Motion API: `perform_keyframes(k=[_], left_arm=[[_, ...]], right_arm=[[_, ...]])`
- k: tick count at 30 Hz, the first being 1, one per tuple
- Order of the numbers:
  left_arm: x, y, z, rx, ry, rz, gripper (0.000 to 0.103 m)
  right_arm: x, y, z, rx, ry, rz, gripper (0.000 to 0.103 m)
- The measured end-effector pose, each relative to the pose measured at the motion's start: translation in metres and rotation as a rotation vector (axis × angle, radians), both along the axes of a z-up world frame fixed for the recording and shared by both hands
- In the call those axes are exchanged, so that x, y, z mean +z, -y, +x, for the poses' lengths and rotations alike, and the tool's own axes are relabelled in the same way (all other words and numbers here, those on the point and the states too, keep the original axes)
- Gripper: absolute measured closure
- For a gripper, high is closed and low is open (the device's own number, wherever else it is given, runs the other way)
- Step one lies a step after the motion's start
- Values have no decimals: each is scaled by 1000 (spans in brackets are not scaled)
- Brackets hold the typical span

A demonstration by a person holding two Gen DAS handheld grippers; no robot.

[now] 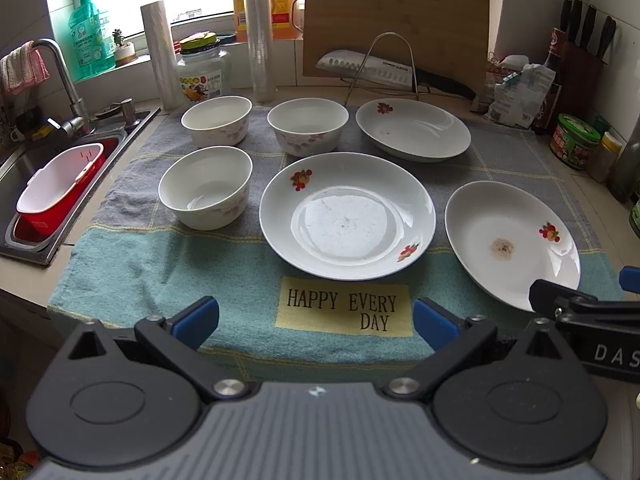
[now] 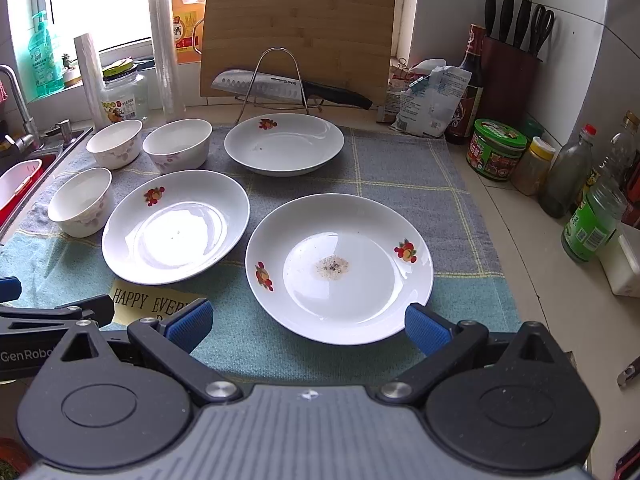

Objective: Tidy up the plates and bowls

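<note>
Both the left gripper (image 1: 316, 322) and right gripper (image 2: 306, 322) hung with jaws spread wide, grasping nothing. On the towel (image 1: 160, 264), three white bowls (image 1: 206, 188) sat left of frame centre; three fruit-patterned plates (image 1: 347, 216) lay centre and right, all apart.

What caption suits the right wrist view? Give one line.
Open right gripper hovers over a stained plate, two more plates and three bowls beyond.

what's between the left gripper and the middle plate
Only towel and its yellow HAPPY EVERY DAY label, seen in the left wrist view, separate the left gripper from the middle plate.
</note>
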State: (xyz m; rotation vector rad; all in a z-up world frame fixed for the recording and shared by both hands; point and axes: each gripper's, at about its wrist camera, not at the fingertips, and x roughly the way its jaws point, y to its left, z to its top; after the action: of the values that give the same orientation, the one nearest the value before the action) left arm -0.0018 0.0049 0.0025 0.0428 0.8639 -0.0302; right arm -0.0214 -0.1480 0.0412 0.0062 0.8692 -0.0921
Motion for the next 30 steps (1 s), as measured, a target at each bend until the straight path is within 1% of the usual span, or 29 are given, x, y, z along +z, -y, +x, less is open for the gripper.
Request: perform_keyframes(k=[30], left_arm=[[2, -1, 3, 2, -12, -9, 1]], right_arm=[[1, 1, 1, -2, 1, 7, 0]])
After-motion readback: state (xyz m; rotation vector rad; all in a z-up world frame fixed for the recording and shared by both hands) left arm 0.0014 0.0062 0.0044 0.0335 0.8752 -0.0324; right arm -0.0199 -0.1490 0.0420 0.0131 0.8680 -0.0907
